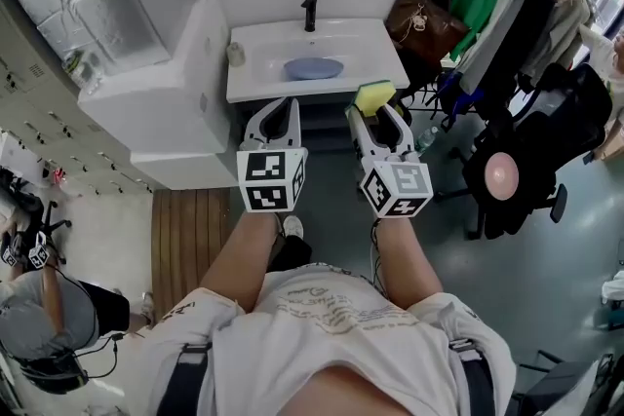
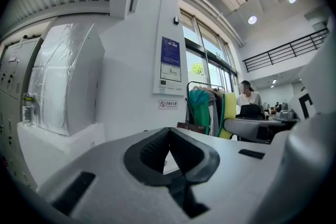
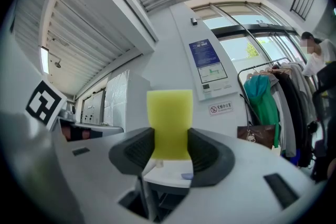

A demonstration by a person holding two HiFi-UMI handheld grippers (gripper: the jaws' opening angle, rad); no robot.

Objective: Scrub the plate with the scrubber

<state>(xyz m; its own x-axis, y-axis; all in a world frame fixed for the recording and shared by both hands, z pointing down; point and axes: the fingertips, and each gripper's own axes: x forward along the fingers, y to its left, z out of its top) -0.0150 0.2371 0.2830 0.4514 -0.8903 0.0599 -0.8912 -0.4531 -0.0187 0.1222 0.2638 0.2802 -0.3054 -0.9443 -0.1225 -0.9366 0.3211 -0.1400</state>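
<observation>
Head view: plate in sink ahead, clothes rack beside; left gripper clenched empty, right gripper clenched on scrubber.

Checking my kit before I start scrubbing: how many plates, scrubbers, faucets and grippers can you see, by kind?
plate: 1
scrubber: 1
faucet: 1
grippers: 2, left gripper and right gripper
Total: 5
</observation>
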